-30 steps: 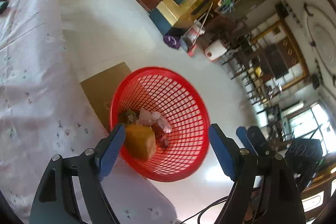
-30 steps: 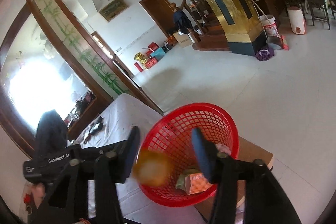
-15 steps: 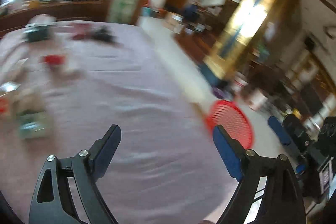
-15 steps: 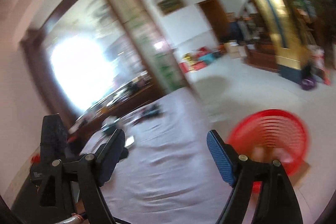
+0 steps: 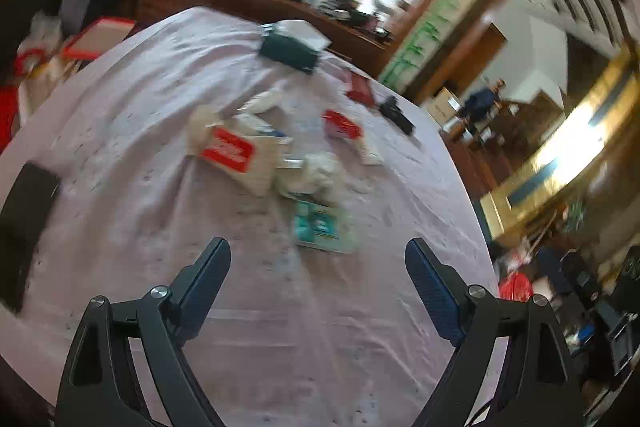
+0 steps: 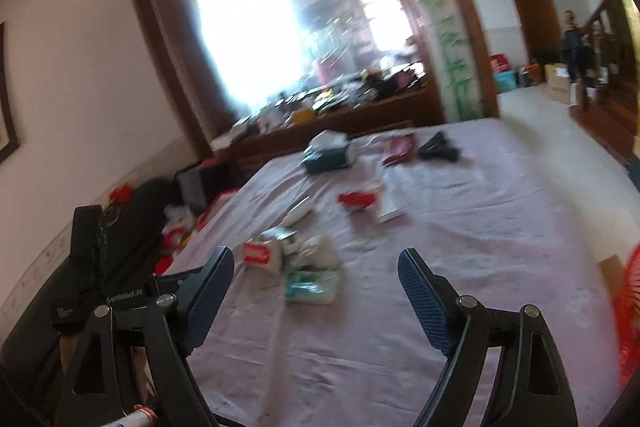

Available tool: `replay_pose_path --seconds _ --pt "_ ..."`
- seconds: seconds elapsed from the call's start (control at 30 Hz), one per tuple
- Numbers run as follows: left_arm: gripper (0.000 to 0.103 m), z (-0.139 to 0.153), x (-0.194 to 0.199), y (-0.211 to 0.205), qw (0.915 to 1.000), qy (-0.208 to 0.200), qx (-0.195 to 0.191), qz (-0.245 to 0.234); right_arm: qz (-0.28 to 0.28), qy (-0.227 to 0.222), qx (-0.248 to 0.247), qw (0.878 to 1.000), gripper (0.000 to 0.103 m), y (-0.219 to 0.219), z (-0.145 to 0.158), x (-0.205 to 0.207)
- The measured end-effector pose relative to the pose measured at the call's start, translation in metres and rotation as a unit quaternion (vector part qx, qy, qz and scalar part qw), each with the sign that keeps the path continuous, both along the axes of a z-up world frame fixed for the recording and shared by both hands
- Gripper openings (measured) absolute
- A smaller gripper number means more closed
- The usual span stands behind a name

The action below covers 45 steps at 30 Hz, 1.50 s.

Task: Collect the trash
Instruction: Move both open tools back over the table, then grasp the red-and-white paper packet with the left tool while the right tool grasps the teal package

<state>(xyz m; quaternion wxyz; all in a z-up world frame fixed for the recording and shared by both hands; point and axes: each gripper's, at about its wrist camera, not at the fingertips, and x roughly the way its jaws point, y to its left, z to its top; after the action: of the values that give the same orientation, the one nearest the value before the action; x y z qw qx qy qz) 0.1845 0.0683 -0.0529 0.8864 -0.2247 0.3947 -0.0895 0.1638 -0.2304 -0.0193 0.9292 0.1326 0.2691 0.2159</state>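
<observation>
Between pickups. Left gripper [image 5: 316, 269] spread wide, empty; right gripper [image 6: 316, 267] empty, jaws opening. Trash on tablecloth [image 5: 132, 131] ahead: teal packet [image 5: 322, 227] nearest, crumpled tissue [image 5: 322, 171], red-label wrapper [image 5: 230, 149]. Next, probably: reach, straddle packet, pinch. Red basket [image 6: 630, 307] at right edge.

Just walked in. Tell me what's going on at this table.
A person is clearing trash with a handheld gripper in each hand. Both the left gripper and the right gripper are empty over the tablecloth; the right one's jaws are opening. Ahead lie a teal packet, a crumpled white wad and a white bag with a red label. The red basket is at the table's edge.
</observation>
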Motion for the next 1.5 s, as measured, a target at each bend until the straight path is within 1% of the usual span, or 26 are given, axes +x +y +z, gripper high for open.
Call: replay_pose_path --seconds 0.13,0.2,0.27,0.37,0.47,0.63,0.77,0.83,0.93,1.0,1.1,1.2,1.27,1.3,1.37,1.4,1.5 --pt "0.088 -0.016 0.006 0.031 0.9988 0.020 -0.038 0.025 0.029 0.027 -0.013 0.999 0.087 0.027 -0.015 0.023" --pt "0.088 -0.021 0.009 0.042 0.9982 0.026 -0.045 0.031 0.041 0.043 -0.019 0.998 0.087 0.041 -0.026 0.038" --pt "0.088 -0.025 0.012 0.048 0.9978 0.030 -0.046 0.037 0.046 0.064 -0.038 0.996 0.087 0.055 -0.039 0.055" --pt "0.088 -0.030 0.018 0.052 0.9974 0.037 -0.049 0.038 0.067 0.089 -0.058 0.992 0.087 0.069 -0.057 0.078" --pt "0.088 -0.034 0.023 0.053 0.9971 0.042 -0.050 0.038 0.091 0.118 -0.082 0.985 0.087 0.081 -0.079 0.106" --pt "0.088 -0.040 0.030 0.053 0.9971 0.050 -0.042 0.039 0.128 0.166 -0.100 0.973 0.087 0.099 -0.117 0.151" --pt "0.088 -0.043 0.030 0.056 0.9966 0.056 -0.040 0.045 0.137 0.181 -0.114 0.967 0.087 0.109 -0.137 0.182" --pt "0.088 -0.043 0.030 0.057 0.9966 0.057 -0.035 0.047 0.141 0.195 -0.100 0.965 0.088 0.109 -0.146 0.191" --pt "0.088 -0.046 0.031 0.060 0.9961 0.062 -0.038 0.051 0.183 0.219 -0.069 0.956 0.088 0.108 -0.154 0.187" --pt "0.088 -0.047 0.032 0.062 0.9957 0.064 -0.040 0.053 0.205 0.230 -0.063 0.949 0.087 0.107 -0.156 0.175" --pt "0.088 -0.047 0.034 0.060 0.9958 0.065 -0.039 0.052 0.226 0.229 -0.086 0.943 0.087 0.114 -0.155 0.151" --pt "0.088 -0.049 0.038 0.055 0.9960 0.068 -0.031 0.049 0.214 0.217 -0.137 0.942 0.087 0.127 -0.155 0.137" --pt "0.088 -0.051 0.040 0.052 0.9958 0.071 -0.031 0.050 0.200 0.208 -0.160 0.944 0.084 0.134 -0.155 0.137" --pt "0.088 -0.052 0.040 0.050 0.9958 0.071 -0.030 0.050 0.192 0.204 -0.167 0.945 0.080 0.136 -0.155 0.138" --pt "0.088 -0.054 0.042 0.045 0.9959 0.074 -0.027 0.046 0.174 0.193 -0.191 0.946 0.067 0.139 -0.155 0.138" --pt "0.088 -0.055 0.043 0.043 0.9956 0.077 -0.027 0.046 0.167 0.192 -0.194 0.947 0.060 0.138 -0.155 0.137" --pt "0.088 -0.061 0.051 0.040 0.9940 0.089 -0.048 0.043 0.151 0.199 -0.168 0.954 0.055 0.121 -0.153 0.128"
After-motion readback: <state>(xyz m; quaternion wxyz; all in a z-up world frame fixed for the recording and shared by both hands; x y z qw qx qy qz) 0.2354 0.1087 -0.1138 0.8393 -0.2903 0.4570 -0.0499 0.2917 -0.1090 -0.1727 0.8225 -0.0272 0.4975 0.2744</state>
